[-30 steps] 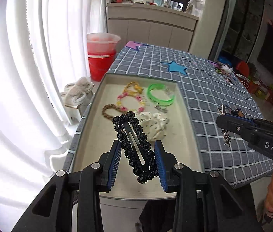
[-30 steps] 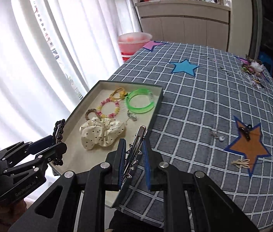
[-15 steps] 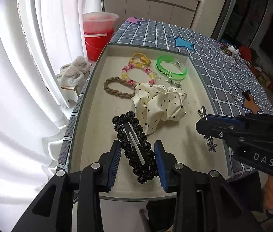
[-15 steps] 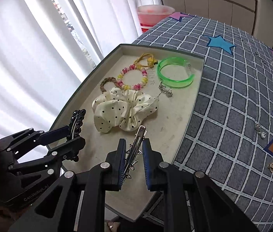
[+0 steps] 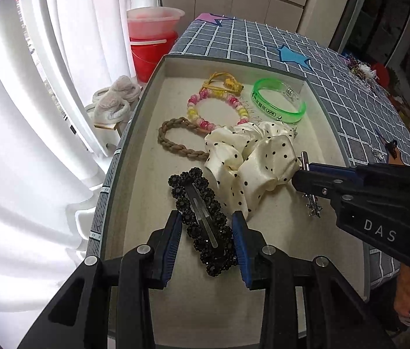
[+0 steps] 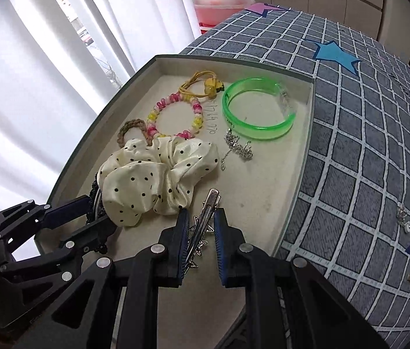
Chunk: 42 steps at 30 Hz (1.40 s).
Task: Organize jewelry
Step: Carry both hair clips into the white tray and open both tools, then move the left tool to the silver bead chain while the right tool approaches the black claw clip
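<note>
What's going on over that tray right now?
A person holds a claw in each hand over the tray. The left claw grips a black beaded hair clip; the right claw grips a silver star clip. Both hover beside the polka-dot scrunchie, neither clip released yet.

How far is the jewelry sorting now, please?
Done: a scrunchie, bead bracelet, green bangle and more lie in the tray. In hand: the left gripper holds a black clip, the right gripper a silver clip, both above the tray. Left: small pieces on the tablecloth.
</note>
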### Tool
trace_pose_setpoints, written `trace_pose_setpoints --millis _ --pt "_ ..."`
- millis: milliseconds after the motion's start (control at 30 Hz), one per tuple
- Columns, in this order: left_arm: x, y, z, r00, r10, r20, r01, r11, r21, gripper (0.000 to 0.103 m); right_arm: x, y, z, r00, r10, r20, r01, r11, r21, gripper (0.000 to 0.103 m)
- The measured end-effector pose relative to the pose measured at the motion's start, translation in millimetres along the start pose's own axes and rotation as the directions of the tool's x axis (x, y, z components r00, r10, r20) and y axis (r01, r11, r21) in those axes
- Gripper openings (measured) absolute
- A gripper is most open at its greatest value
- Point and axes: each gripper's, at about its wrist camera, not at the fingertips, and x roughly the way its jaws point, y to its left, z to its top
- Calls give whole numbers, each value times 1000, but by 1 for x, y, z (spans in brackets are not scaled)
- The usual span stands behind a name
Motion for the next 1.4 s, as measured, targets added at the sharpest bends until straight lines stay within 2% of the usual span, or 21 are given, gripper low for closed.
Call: trace_pose_setpoints --millis 133,400,433,467,500,633,700,733,900,1133,1233,1267,1300,1333,1400 --pt "8 2 8 1000 -2 -4 2 1000 -16 44 6 -5 11 1000 -27 6 27 1000 -8 19" --pt "16 -3 12 999 42 5 -42 999 -5 44 16 -7 21 998 -64 16 64 997 -39 19" --pt "16 -4 12 999 45 6 -45 999 -4 46 16 -5 20 997 -69 19 69 997 -45 19" --pt "16 -4 13 999 51 6 -51 999 -4 54 16 -4 19 997 -74 22 75 996 -51 19" --pt "16 -4 13 998 62 7 -62 998 -4 57 16 -4 19 997 -78 25 79 995 -57 19" --pt "16 -4 12 997 71 9 -71 997 -9 58 17 0 17 995 -96 32 98 991 -93 20" --pt "15 -3 12 997 77 9 -77 997 -11 58 16 1 17 995 -96 33 99 990 -101 27" --pt "15 -4 12 996 84 10 -84 996 -12 58 16 0 17 994 -100 33 103 990 -100 36" --pt "11 -2 10 995 97 15 -96 995 -23 58 9 -2 19 994 -95 53 100 991 -88 41" --pt "-2 -5 6 993 114 39 -113 993 -25 58 -17 -8 25 992 -64 106 69 997 -44 61" --pt "-7 -7 5 992 116 51 -115 993 -23 58 -30 -11 24 990 -48 129 50 999 -16 66" --pt "-9 -8 4 991 119 56 -118 993 -21 66 -34 -13 24 989 -43 142 43 999 3 69" --pt "-11 -8 4 991 121 61 -120 993 -21 78 -38 -16 23 989 -32 146 30 999 16 71" --pt "-15 -9 4 989 128 75 -126 992 -25 100 -43 -18 22 988 -21 151 17 999 28 74" --pt "-23 -11 3 985 137 106 -135 990 -26 103 -51 -21 18 987 -8 160 1 999 43 77"
